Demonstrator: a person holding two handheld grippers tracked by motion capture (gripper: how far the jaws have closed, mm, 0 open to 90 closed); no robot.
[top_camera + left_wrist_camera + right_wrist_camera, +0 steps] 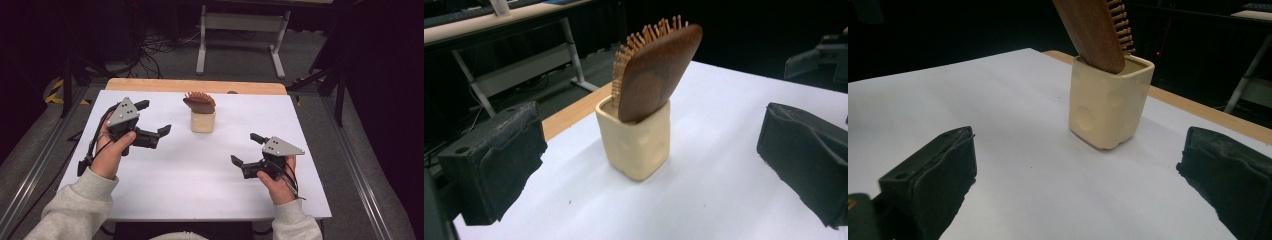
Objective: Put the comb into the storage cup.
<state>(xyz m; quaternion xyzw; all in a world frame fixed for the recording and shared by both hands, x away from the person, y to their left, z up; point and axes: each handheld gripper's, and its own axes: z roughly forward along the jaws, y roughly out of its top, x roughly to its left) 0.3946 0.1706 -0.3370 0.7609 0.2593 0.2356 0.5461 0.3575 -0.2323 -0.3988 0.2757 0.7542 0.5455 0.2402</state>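
**Hairbrush stands in cup between two open grippers**

Hairbrush (199, 103), brown wood with bristles, stands head-up and tilted in a cream cup (203, 121) on the far middle of the white table (200, 185). Nearest, at the right, the right gripper (246, 148) rests low over the table in the person's hand, its fingers (930, 172) spread wide with nothing between them, aimed at the cup from well apart. Farther back on the left, the left gripper (154, 118) faces the cup too, fingers (494, 160) spread and empty, the cup standing near but untouched. Beyond the table's far wooden edge (150, 84), a grey stand (242, 22) sits on the floor.
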